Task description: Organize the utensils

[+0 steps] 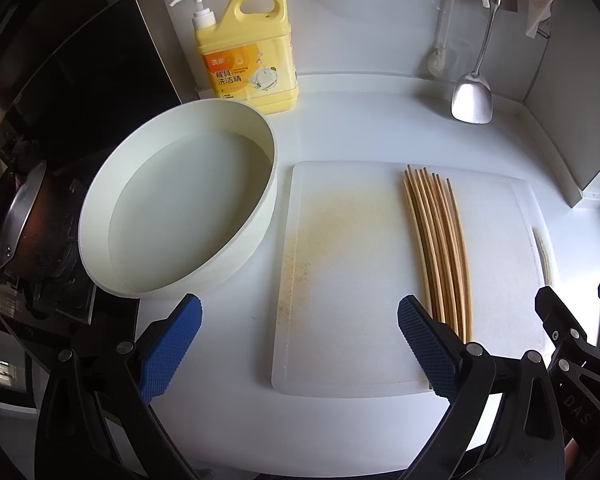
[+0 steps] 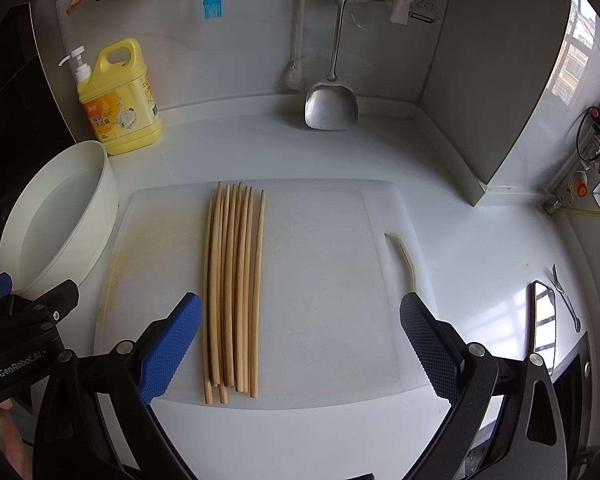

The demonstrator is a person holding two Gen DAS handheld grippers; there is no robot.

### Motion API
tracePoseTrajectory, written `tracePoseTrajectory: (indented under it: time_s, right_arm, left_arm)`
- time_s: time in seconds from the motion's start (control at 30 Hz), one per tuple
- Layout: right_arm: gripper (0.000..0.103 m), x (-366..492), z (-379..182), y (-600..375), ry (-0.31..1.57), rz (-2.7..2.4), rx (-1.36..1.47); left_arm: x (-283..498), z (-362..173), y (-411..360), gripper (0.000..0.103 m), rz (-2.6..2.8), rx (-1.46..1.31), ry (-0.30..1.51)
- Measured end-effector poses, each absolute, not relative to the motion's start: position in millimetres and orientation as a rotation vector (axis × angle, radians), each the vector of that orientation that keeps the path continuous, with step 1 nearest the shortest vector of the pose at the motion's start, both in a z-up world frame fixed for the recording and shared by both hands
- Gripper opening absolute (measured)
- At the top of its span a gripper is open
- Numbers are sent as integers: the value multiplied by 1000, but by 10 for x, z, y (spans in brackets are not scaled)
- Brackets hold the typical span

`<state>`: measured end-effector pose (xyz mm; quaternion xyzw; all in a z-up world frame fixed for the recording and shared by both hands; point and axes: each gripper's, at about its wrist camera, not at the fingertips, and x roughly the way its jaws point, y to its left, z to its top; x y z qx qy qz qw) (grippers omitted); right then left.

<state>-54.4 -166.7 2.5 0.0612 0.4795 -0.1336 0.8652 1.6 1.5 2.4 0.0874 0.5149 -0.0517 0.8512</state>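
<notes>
1. Both grippers stand wide apart and empty: my left gripper hangs over the counter edge between the basin and the board, and my right gripper hangs over the near end of the board, both tilted down toward the work.
2. What I have to organize, as I read it, is the bundle of pale bamboo chopsticks, lying side by side lengthwise on the white plastic cutting board, left of its middle in the right wrist view. Their near ends are uneven; two stick out closer to me than the rest.
3. From the right wrist view the bundle sits just inside my right gripper's left finger, not centred between the two.
4. To do the pick well, I judge I should shift the right gripper leftward until the bundle is centred, come down across the sticks rather than along them, and close near mid-length so they don't fan out or tip.
5. Thin round sticks will likely roll and slip; a slow close should gather them first.
6. Beside the board's left edge is a round white plastic basin holding clear water, nothing else visible in it.
7. Behind it stands a yellow dish-soap jug with a white pump; a steel spatula hangs at the back wall.
</notes>
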Motion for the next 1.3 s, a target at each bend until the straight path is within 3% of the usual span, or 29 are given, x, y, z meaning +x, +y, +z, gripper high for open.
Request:
tracePoseTrajectory:
  time_s: [1.3]
  right_arm:
    - [95, -539, 23, -1662, 1006, -279, 130]
  left_arm:
    - [7, 42, 32, 97, -106, 181, 1073]
